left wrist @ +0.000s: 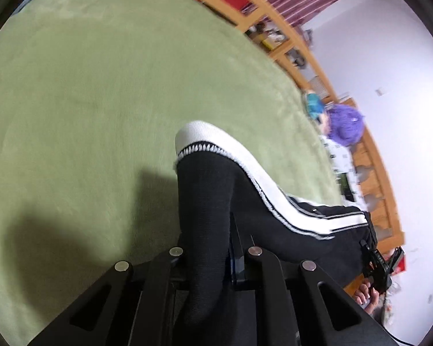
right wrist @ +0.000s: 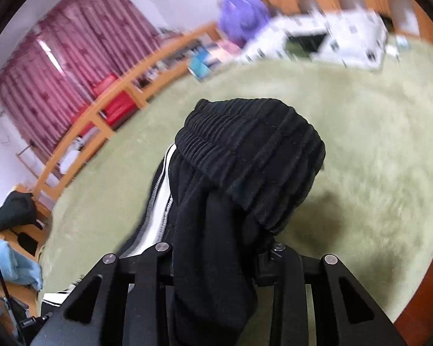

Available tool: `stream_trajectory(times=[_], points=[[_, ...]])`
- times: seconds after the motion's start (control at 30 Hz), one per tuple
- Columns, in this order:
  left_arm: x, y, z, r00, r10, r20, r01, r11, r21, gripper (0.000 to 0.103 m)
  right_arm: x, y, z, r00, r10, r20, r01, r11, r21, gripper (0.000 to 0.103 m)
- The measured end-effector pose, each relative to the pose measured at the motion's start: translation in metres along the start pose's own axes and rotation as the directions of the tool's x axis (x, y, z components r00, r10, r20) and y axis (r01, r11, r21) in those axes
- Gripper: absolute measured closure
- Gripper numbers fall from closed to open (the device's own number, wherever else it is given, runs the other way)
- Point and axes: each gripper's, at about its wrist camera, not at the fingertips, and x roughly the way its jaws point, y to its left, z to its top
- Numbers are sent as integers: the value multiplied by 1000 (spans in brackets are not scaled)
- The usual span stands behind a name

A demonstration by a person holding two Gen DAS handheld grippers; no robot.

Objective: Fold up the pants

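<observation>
I have the pants (left wrist: pixel 216 201) gripped at both ends and lifted off the green blanket (left wrist: pixel 86 86). My left gripper (left wrist: pixel 207 248) has its jaws pinching the leg near the white cuff (left wrist: pixel 199 134), so the cuff flops forward past the jaws and the white side stripe (left wrist: pixel 274 199) trails off to the right. My right gripper (right wrist: pixel 216 248) has its jaws pinching the black fabric just below the elastic waistband (right wrist: pixel 251 144), which bunches up and droops over the front (it hides most of what lies straight ahead).

Holding one end in each gripper makes sense to me: I judge this is the carry that brings cuff toward waistband, or lays the garment flat for the fold.

For room, the blanket spreads wide and bare ahead of both grippers. Its far edge meets the wooden shelf rail (left wrist: pixel 274 23), and a purple plush (right wrist: pixel 239 14) and some boxes sit near that edge, well apart from the pants. Both views are motion-blurred, so finer detail there I cannot tell.
</observation>
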Motion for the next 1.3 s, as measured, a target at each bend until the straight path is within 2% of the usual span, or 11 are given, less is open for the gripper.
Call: stream_trajectory(times=[0.17,0.37,0.47,0.53,0.67,0.77,0.87,1.0,1.1,1.2,1.3], points=[[-57,19,24,992,81,93,-85,996,40,91,-27,57,-5,997,77,20,-75,995,-60,72],[-122,87,46,975,178,131,-172,983,-56,90,2,109,-72,978,174,-115,-182,981,-61,73],[-116,110,41,977,200,79,-195,978,-67,90,37,114,-106,967,119,-225,-130,991,-37,70],[-108,125,35,972,223,70,-218,973,-73,82,55,110,-114,967,-4,-257,-18,997,-81,65],[-89,124,27,932,362,29,-362,932,-30,62,55,87,-111,921,7,-389,-8,1000,0,57],[-96,116,17,910,410,58,-410,912,-13,38,28,90,-109,928,-62,-368,34,996,-83,49],[-113,102,5,880,464,106,-469,883,32,36,-5,107,-116,947,-94,-309,39,983,-177,46],[-133,93,-13,903,410,127,-419,907,48,30,-28,167,-139,951,27,-307,-114,956,-270,46],[-135,85,-27,913,391,119,-400,915,59,30,-34,219,-176,924,136,-357,-260,909,-326,46],[-136,85,-44,921,378,96,-383,923,39,30,-38,267,-233,856,248,-453,-415,852,-318,46],[-137,91,-59,937,340,76,-342,940,11,30,-38,306,-286,795,274,-541,-514,778,-360,47]])
